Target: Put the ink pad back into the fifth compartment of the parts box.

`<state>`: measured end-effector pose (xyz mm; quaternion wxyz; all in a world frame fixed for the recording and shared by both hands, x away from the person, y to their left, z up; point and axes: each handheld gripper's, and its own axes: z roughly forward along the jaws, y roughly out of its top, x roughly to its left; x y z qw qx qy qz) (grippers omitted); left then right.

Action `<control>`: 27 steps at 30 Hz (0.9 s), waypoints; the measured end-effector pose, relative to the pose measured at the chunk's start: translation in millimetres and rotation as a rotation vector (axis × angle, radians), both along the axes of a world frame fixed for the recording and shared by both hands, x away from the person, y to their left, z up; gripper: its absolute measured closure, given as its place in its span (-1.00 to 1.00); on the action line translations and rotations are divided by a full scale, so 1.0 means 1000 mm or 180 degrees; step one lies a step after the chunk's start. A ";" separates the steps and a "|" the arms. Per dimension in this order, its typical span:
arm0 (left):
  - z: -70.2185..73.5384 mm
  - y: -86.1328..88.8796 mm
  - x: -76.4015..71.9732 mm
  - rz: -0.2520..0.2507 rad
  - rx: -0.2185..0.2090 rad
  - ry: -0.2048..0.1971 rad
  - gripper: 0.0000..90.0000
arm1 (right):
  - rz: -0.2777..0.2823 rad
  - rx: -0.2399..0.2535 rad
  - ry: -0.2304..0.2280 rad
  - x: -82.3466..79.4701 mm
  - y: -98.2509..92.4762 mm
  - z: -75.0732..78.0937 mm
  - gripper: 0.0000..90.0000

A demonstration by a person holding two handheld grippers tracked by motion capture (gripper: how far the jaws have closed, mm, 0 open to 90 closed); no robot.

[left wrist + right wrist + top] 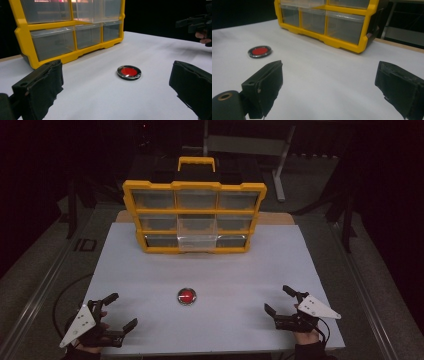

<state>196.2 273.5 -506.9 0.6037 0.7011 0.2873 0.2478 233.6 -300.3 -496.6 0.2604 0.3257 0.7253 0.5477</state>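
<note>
— What have you got at your left?

— Your left gripper (pixel 121 310) sits low at the near left corner of the white table (pixel 150 275), your hand (pixel 95 327) wrapped round it. Its jaws are spread wide with nothing between them; its own view shows bare table between the two black pads.

— And moving across?

— In the middle, a small round disc with a red centre and a dark shiny rim (pixel 186 296) lies flat on the table, between your two grippers and well apart from both. Behind it, toward the far edge, stands the yellow plastic drawer cabinet with clear drawers (pixel 195 215), three rows of three. Its bottom middle drawer (pixel 197 242) is pulled out a little toward you.

— The right side?

— Your right gripper (pixel 279 299) rests near the near right corner, jaws likewise wide apart and gripping nothing. From its own camera, the disc lies off to its left and the cabinet stands ahead.
</note>
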 end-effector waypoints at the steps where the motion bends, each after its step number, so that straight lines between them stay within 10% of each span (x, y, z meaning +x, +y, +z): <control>1: 0.000 0.000 0.000 0.0001 0.0006 0.0002 -1.00 | 0.0008 -0.0032 -0.0022 -0.002 0.001 0.000 -0.82; 27: 0.000 -0.002 -0.002 -0.0009 0.0084 0.0085 -1.00 | 0.0021 -0.0038 -0.0067 -0.008 0.003 0.005 -0.82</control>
